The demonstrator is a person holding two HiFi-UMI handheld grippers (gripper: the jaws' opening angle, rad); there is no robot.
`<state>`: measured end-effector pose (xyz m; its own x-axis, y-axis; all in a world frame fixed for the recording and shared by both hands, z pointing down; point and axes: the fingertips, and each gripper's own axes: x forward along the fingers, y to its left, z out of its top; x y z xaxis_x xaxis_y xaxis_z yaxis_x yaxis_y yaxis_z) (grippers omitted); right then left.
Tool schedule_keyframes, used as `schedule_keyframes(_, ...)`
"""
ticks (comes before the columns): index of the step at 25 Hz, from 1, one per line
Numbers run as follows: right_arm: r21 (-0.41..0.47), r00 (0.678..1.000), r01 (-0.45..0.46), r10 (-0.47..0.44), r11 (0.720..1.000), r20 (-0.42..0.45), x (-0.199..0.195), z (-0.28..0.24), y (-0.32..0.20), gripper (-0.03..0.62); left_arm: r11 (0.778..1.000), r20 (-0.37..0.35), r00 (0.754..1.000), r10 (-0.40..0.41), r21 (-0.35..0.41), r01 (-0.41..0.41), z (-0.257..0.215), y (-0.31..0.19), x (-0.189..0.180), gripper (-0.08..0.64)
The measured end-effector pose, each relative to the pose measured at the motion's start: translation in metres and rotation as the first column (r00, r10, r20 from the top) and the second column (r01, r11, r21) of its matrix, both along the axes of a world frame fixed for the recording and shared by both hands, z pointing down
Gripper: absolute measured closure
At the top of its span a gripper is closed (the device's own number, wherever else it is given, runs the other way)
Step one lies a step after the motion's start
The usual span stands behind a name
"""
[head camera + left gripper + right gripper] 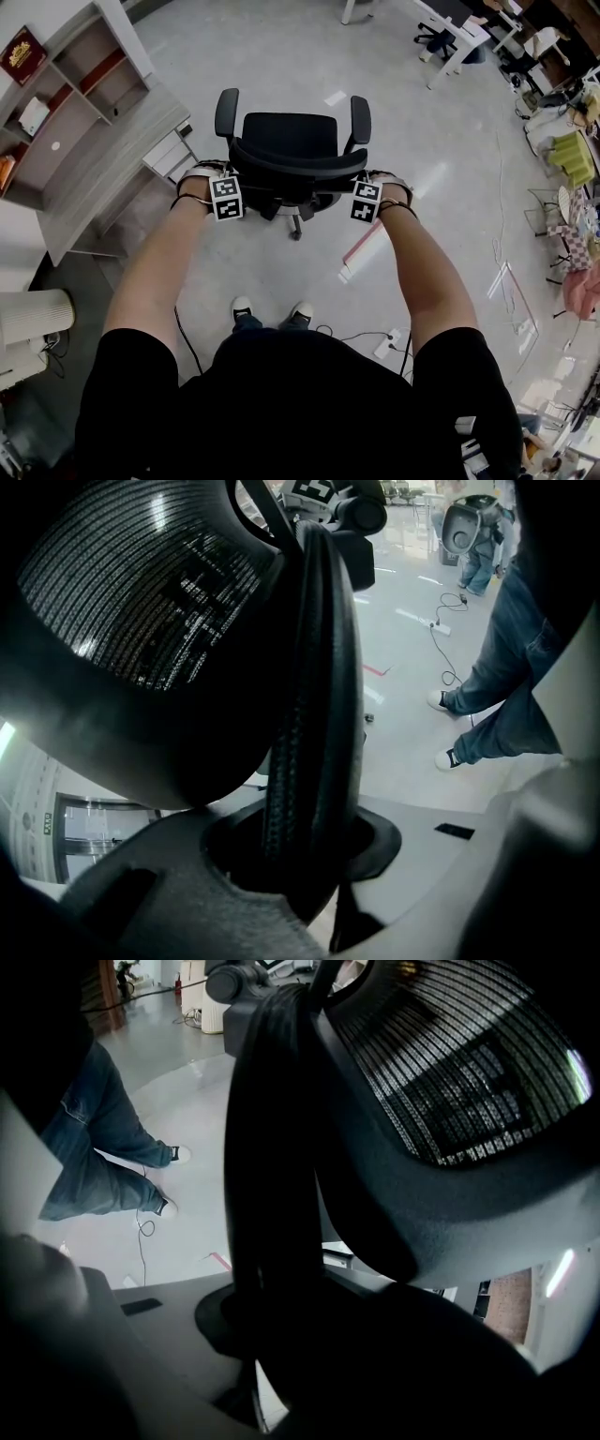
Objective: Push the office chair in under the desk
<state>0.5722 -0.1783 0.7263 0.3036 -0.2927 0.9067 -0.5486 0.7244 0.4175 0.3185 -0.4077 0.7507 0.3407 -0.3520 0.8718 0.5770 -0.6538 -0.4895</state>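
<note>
Left gripper view, office chair, ribbed black rim, curved mesh back

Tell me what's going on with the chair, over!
Jaws of left gripper and right gripper shut on backrest. Not under desk yet: chair out in the open. Drawer unit beside desk, close by.

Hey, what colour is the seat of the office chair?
Black. The office chair seat shows best in the head view.
</note>
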Motion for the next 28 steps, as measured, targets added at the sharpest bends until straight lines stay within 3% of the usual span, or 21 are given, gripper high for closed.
schedule_keyframes(28, -0.006, 0.998, 0.068, -0.068, 0.998, 0.008, -0.049, 0.001, 0.057, 0.509, 0.998, -0.01, 0.998, -0.067, 0.005, 0.067, 0.0, 0.068, -0.061, 0.468)
